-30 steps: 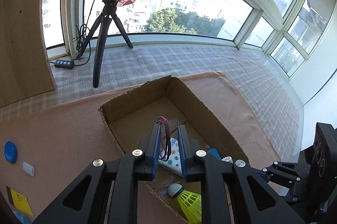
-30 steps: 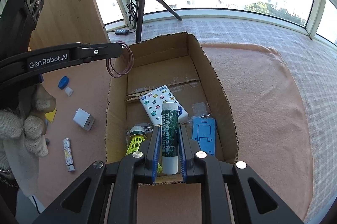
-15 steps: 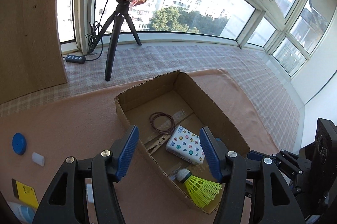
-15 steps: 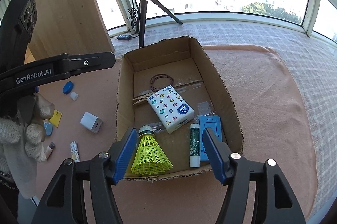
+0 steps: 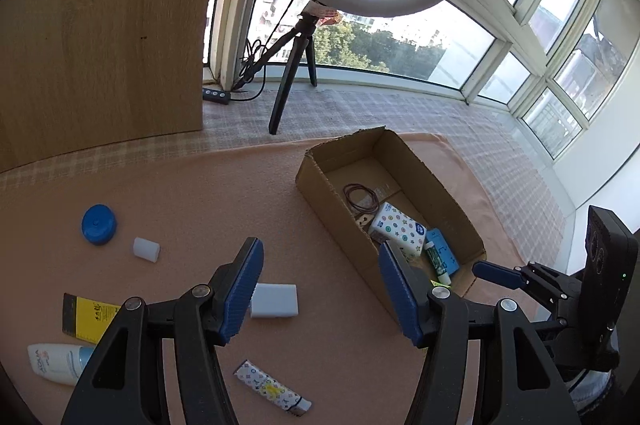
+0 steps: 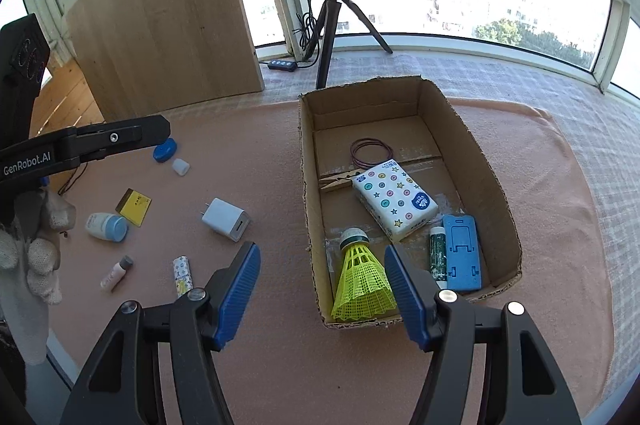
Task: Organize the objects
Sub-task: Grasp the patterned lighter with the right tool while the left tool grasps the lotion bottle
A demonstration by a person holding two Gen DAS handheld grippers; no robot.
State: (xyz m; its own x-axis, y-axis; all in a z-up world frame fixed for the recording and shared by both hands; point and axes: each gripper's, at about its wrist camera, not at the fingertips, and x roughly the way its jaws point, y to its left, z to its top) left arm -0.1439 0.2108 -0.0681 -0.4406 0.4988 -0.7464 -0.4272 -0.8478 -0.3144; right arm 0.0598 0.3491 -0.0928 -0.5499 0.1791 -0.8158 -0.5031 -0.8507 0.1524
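Over the mat: left gripper [image 5: 320, 285] hangs with its jaws well apart and nothing between them, above the loose things left of the box [image 5: 452, 209].
Beside the box's near-left corner: right gripper [image 6: 322, 289] also stands wide apart and empty; both pairs of jaws have just been opening, and the bands [image 6: 370, 149] and the tube [image 6: 437, 257] they carried now lie in the box.
Inside the box: bands, a clothespin [image 6: 336, 181], a tissue pack [image 6: 394, 203], a shuttlecock [image 6: 360, 277], the tube and a blue stand [image 6: 462, 251].
Outside on the mat: charger [image 5: 276, 301], blue cap [image 5: 99, 225], white cap [image 5: 146, 248], yellow card [image 5: 86, 317], bottle [image 5: 56, 363], patterned stick [image 5: 272, 389] and a small pink tube [image 6: 116, 273]; about half the job looks left.
Risk, charger: its faces look smooth and its prongs stick out, so a grip across a corner could squirt it sideways or spin it.
Risk, yellow card: it lies flat on soft cloth; fingers coming down steeply may snag the mat or slide over it without lifting.
Risk, caps and bottle: round shapes, likely to roll away if nudged by one finger before the other touches.
Risk, box wall: the cardboard is light and unfixed; a gripper clipping the rim on the way in could shove the box or tip the shuttlecock out.
Risk, two hands: both grippers hang near each other, so reaching for neighbouring pieces together could make them collide.
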